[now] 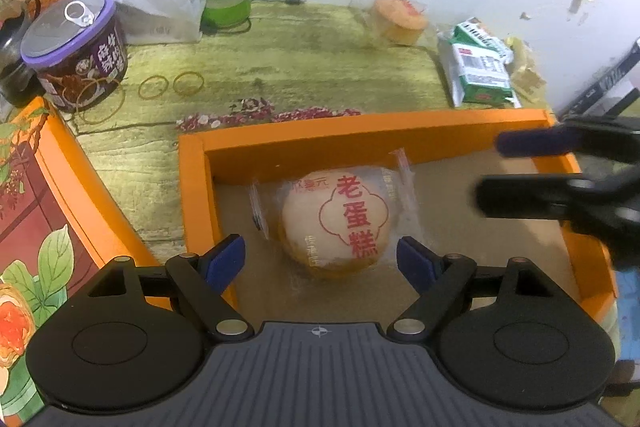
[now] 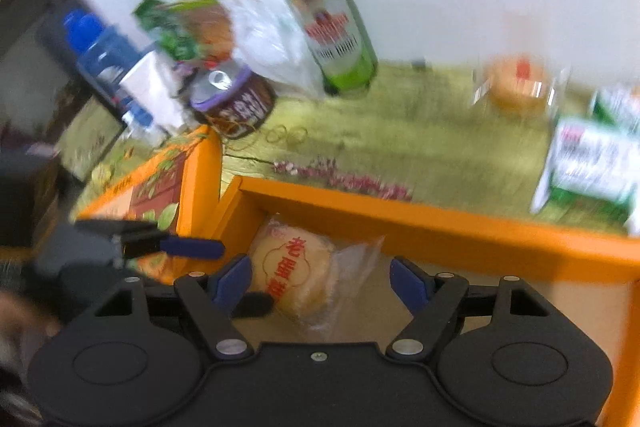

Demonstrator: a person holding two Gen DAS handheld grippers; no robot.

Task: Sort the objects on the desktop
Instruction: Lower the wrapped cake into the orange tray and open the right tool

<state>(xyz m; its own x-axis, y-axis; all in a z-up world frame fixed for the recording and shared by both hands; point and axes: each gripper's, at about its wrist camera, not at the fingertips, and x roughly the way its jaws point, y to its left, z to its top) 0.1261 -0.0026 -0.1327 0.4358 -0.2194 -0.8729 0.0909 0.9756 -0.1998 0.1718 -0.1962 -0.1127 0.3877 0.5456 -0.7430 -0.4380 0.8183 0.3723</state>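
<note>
Wrapped egg cake [image 1: 336, 223] lying inside the orange box [image 1: 360, 137] at its ten o'clock corner, left gripper [image 1: 320, 259] fingers spread wide around it, right gripper [image 2: 322, 279] fingers likewise apart, second wrapped cake [image 1: 398, 19] on the table [image 1: 320, 67] at twelve o'clock

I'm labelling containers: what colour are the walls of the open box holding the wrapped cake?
Orange box walls, clearest in the left wrist view.

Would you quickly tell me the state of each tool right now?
Left tool: open, holding nothing, above the wrapped cake in the orange box.
Right tool: open, holding nothing.
</note>
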